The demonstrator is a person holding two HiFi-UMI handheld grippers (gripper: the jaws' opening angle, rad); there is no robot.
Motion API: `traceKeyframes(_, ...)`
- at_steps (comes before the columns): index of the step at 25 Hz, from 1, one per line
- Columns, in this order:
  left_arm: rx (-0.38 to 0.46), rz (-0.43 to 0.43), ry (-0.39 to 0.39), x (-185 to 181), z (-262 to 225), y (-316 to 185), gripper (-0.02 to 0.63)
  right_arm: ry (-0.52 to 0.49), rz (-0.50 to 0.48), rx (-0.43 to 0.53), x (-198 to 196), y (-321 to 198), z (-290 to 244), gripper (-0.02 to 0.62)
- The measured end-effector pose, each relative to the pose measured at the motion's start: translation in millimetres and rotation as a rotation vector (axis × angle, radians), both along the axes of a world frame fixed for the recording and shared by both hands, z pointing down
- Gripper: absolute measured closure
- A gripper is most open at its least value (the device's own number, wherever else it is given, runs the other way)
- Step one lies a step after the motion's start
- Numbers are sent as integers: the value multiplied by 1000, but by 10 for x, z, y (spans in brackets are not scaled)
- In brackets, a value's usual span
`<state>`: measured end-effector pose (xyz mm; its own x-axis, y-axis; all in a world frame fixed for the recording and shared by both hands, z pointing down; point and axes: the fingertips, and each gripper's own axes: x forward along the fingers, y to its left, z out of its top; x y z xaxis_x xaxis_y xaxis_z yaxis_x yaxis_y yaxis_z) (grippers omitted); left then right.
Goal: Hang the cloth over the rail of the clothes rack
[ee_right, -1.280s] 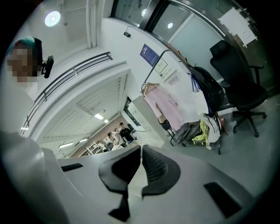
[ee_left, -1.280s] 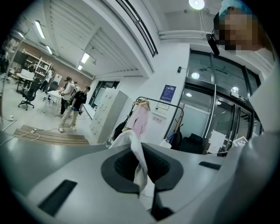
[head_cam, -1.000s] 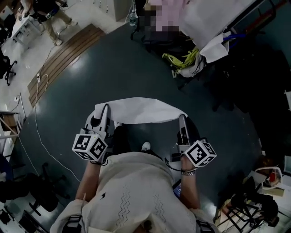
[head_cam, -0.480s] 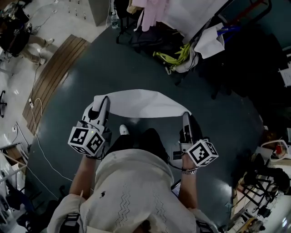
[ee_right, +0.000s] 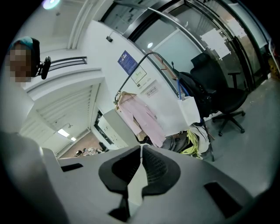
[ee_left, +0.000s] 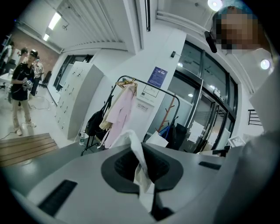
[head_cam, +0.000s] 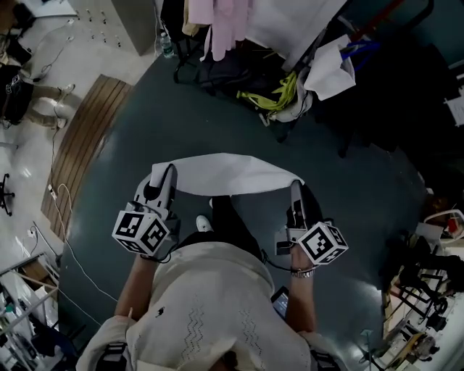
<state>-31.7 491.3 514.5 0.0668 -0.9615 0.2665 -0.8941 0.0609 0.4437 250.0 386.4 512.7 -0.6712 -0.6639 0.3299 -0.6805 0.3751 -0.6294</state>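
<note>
A white cloth (head_cam: pixel 226 174) hangs stretched between my two grippers above the dark floor. My left gripper (head_cam: pixel 166 171) is shut on the cloth's left corner, and the fabric (ee_left: pixel 140 168) shows pinched between its jaws. My right gripper (head_cam: pixel 295 184) is shut on the right corner, where a strip of cloth (ee_right: pixel 137 183) runs between the pads. The clothes rack stands ahead with a black curved rail (ee_left: pixel 146 85), a pink garment (head_cam: pixel 229 25) and a white sheet (head_cam: pixel 293 22) hanging from it. The rail (ee_right: pixel 162 65) also shows in the right gripper view.
A yellow-green bundle (head_cam: pixel 281 93) and bags lie at the rack's foot. A wooden platform (head_cam: pixel 85 138) and a white cable (head_cam: pixel 59 206) lie at the left, with a person (ee_left: pixel 21 89) beyond. A black office chair (ee_right: pixel 221 103) stands right of the rack.
The rack has come closer in the head view as the person walked toward it. Both grippers moved forward together, and the cloth stays stretched between them.
</note>
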Motion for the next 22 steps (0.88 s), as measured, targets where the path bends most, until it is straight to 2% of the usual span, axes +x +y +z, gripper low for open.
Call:
traceKeyframes(6,-24,11,-30,-312,23,-987,589,-29,11,-3,-307,-970,55,569)
traceKeyframes(11,39,0,-59,-570,-209,-1680,589,-44,12,15,-515,-1627,-65,569)
traceKeyframes(15,60,-24,11,-753,-237,-2037,589,-38,15,23,-659,-1977,-168,569)
traceKeyframes(18,55,10,14,-889,-241,-2369,589,-42,67,29,-702,-2202,-228,569)
traceKeyframes(22,43,104,34,-1133,-135,-2944,589,-30,173,14,-806,-2518,-141,569)
